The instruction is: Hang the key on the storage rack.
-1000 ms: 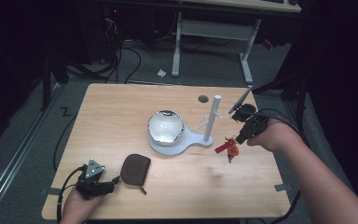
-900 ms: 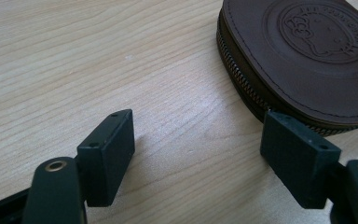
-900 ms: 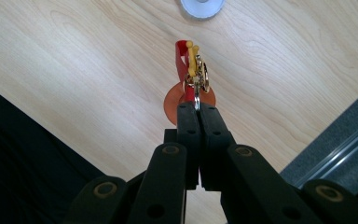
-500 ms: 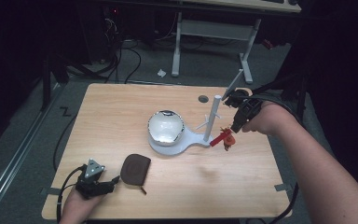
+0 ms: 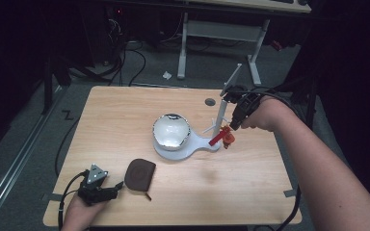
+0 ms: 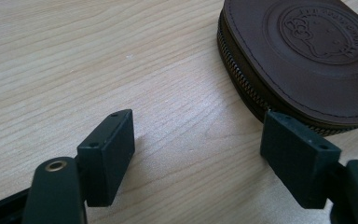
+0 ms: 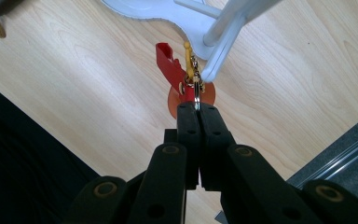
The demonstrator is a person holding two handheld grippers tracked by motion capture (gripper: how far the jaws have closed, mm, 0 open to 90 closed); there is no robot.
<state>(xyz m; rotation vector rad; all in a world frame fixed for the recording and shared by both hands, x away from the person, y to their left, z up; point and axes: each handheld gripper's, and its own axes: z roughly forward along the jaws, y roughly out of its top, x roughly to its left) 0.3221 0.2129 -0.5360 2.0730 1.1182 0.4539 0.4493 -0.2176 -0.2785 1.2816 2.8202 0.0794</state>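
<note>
Red keychain (image 7: 179, 79) hangs from the right claw (image 7: 197, 108), jaws pinched together on its metal ring, just beside a peg of the white stand (image 5: 215, 126) and above the desk (image 5: 125, 120). To hang it well, I'd hold the ring face-on to the peg tip, slide it over, and let go only once it seats. Left claw (image 6: 198, 144) rests with jaws apart, holding nothing, next to the brown pouch (image 6: 303, 56).

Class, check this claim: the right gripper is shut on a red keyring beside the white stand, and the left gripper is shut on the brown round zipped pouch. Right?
Not quite. In the left gripper view the left gripper is open, with the brown round zipped pouch lying beside one jaw, ungripped. The right gripper is indeed shut on the red keyring beside the white stand.
</note>
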